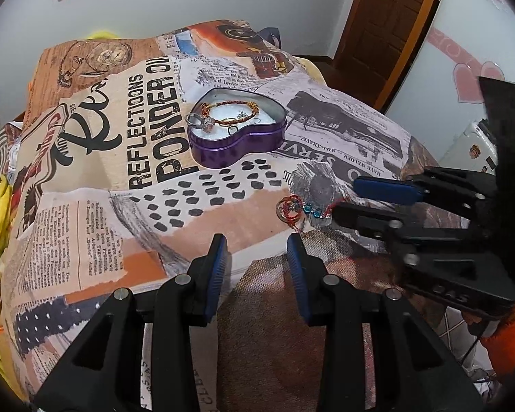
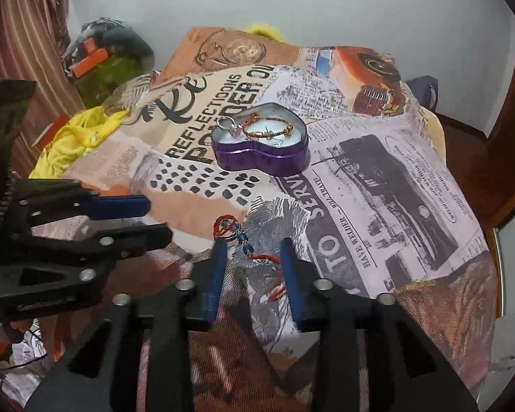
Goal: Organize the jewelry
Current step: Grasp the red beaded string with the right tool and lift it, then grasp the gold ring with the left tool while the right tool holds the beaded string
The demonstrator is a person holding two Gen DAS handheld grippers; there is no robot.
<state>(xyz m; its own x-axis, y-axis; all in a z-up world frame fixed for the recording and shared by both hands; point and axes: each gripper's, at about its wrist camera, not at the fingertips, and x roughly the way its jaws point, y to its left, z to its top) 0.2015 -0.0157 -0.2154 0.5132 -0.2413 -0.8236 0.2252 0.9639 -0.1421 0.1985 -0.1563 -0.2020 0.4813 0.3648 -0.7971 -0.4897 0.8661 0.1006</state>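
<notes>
A purple heart-shaped tin stands open on the printed cloth. It holds a gold and red bracelet, a silver ring and small earrings. A red thread bracelet with blue beads and rings lies flat on the cloth. My right gripper is open, its fingers on either side of this bracelet's thread end. My left gripper is open and empty, just left of and nearer than the bracelet.
The printed cloth covers a raised surface that drops off on all sides. Yellow fabric lies at the left. A wooden door stands at the right, and a white wall is behind.
</notes>
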